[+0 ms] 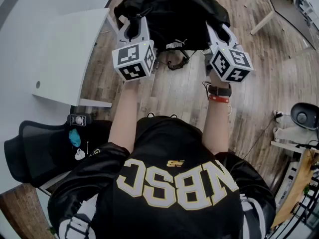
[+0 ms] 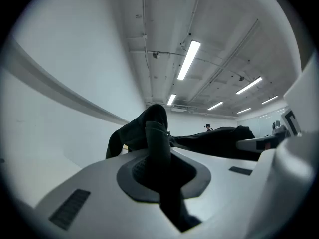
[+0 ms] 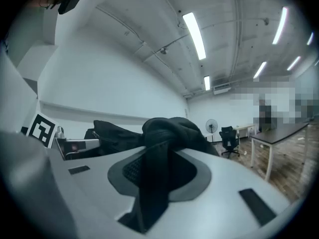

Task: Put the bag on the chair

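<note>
In the head view I hold the black bag (image 1: 174, 14) over the wood floor (image 1: 174, 93), beside the corner of the white table (image 1: 65, 49) and well apart from the black chair (image 1: 35, 153). In the left gripper view, the left gripper (image 2: 159, 153) is clamped nearly closed on a bag strap (image 2: 155, 133). In the right gripper view, the right gripper (image 3: 159, 158) pinches bunched bag fabric.

The person's bare left forearm (image 1: 124, 114) and right forearm (image 1: 217, 126) reach forward side by side. The white left gripper (image 1: 133, 28) and white right gripper (image 1: 220, 34) point far, each with its jaws pinched on a fold of the black fabric bag (image 1: 174, 14).
</note>
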Motion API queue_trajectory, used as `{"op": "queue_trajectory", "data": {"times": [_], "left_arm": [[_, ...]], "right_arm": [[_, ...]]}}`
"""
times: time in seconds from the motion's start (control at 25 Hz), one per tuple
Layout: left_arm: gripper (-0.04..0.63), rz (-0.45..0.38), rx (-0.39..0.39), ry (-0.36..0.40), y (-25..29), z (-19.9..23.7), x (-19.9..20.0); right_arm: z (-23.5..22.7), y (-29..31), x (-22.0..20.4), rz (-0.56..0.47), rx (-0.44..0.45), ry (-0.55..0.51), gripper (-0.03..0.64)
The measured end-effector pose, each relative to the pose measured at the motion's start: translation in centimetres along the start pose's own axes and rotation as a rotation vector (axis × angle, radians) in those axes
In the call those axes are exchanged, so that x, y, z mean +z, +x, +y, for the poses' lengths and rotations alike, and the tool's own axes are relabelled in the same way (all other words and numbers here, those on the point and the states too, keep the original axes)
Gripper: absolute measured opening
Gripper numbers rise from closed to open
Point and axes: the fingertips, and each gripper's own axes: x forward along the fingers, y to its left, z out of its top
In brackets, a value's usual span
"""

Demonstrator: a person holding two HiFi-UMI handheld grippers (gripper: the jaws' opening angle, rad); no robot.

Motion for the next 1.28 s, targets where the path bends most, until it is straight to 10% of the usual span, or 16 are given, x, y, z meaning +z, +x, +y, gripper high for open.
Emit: {"op": "queue_trajectory", "data": {"times": [0.68,1.28], "left_arm": [[0.04,0.023,0.01,-0.013,4.7,-2.3,-2.8],[0.04,0.003,-0.091,-0.036,26.5,3.5,-2.3]], "right_arm": [[-4.6,2.8,-1.9,0.01,0.006,0.012,0.094],[-10.9,21.9,1.3,-0.002,-0.084,0.009,0.094]]}}
